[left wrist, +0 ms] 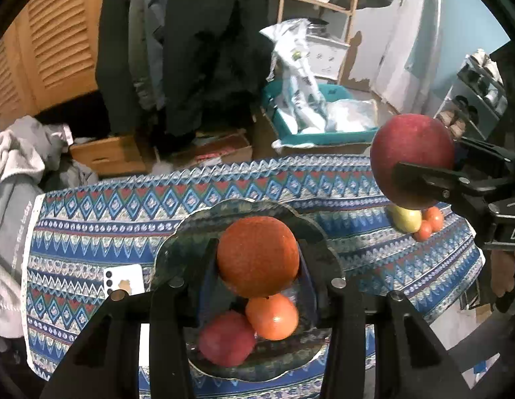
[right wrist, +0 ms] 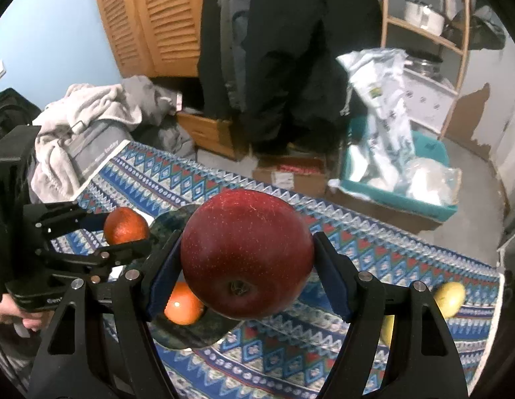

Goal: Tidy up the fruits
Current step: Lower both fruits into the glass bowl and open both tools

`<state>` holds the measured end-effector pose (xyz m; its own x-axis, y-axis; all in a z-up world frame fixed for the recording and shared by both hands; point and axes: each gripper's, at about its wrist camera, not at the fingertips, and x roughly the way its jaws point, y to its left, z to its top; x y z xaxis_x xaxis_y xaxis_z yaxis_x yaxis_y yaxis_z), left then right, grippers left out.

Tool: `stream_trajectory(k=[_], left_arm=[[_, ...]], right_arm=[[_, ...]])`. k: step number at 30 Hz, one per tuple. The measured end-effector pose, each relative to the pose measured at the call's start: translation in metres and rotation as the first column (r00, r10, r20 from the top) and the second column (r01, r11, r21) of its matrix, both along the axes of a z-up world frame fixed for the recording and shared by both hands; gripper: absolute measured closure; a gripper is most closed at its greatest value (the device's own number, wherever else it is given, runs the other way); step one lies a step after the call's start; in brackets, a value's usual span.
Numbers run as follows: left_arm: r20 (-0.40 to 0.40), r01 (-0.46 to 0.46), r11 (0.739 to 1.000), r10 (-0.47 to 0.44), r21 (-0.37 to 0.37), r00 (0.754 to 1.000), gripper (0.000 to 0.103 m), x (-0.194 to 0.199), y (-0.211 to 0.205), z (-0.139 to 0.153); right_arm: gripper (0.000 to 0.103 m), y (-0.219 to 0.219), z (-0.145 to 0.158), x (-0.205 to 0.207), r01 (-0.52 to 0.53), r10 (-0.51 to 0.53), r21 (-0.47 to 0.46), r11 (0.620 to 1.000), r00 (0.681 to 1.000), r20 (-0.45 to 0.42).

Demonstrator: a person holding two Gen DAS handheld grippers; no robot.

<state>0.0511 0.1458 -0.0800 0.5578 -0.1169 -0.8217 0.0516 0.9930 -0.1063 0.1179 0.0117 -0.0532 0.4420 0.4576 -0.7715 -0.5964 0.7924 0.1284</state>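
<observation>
My left gripper [left wrist: 257, 256] is shut on an orange [left wrist: 257, 254] and holds it above a dark glass plate [left wrist: 177, 242]. On the plate lie a smaller orange fruit [left wrist: 272, 316] and a red fruit [left wrist: 226, 339]. My right gripper [right wrist: 247, 259] is shut on a big red apple [right wrist: 247, 252], held in the air to the right of the plate [right wrist: 197, 332]; the apple also shows in the left wrist view [left wrist: 412, 161]. The left gripper with its orange [right wrist: 126, 226] shows at the left of the right wrist view.
On the patterned blue cloth [left wrist: 107, 219] lie a yellow fruit [left wrist: 405, 219] and two small orange fruits [left wrist: 429, 224] at the right, and a white phone [left wrist: 124, 279] left of the plate. Two yellow fruits [right wrist: 450, 294] lie near the cloth's right edge. Boxes and clothes stand beyond the table.
</observation>
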Motion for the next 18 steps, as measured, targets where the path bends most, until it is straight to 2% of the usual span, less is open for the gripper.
stream_trajectory(k=[8, 13, 18], left_arm=[[-0.067, -0.064, 0.998, 0.064, -0.002, 0.996, 0.058, 0.004, 0.026, -0.031], [-0.105, -0.100, 0.995, 0.102, 0.026, 0.989, 0.058, 0.005, 0.039, -0.052], [-0.161, -0.136, 0.991, 0.135, 0.006, 0.978, 0.058, 0.009, 0.050, -0.074]], right_arm=[[0.027, 0.031, -0.030, 0.010, -0.031, 0.030, -0.007, 0.999, 0.997, -0.077], [0.027, 0.050, -0.054, 0.013, -0.060, 0.057, -0.025, 0.998, 0.991, -0.122], [0.027, 0.064, -0.080, 0.012, -0.086, 0.076, -0.055, 0.995, 0.983, -0.168]])
